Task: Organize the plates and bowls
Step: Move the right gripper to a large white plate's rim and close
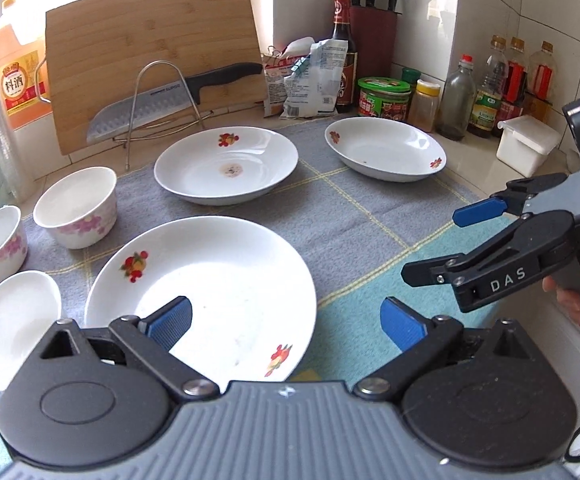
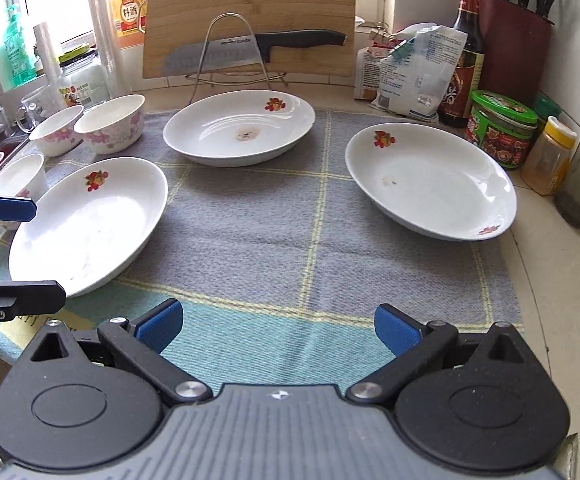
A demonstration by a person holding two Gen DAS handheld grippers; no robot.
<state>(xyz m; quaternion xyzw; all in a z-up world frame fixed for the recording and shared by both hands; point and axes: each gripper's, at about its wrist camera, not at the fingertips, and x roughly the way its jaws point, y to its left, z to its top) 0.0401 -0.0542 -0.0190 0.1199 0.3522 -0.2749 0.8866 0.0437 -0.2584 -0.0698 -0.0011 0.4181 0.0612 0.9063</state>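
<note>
Hand-held grippers (image 1: 286, 326) (image 2: 278, 330) wide open, empty.

you had three white fruit-print plates (image 2: 86, 224) (image 2: 238, 128) (image 2: 429, 180) lying apart on the cloth, and floral bowls (image 2: 110, 122) upright at left.

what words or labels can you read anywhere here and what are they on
"DAS": on the black arm of the right hand-held gripper.
"料酒": on the red and yellow label of the orange plastic jug.
"SUPOR": on the steel blade of the black-handled kitchen knife, faint.
Packet, jar and sauce bottle labels: too small or blurred.
</note>
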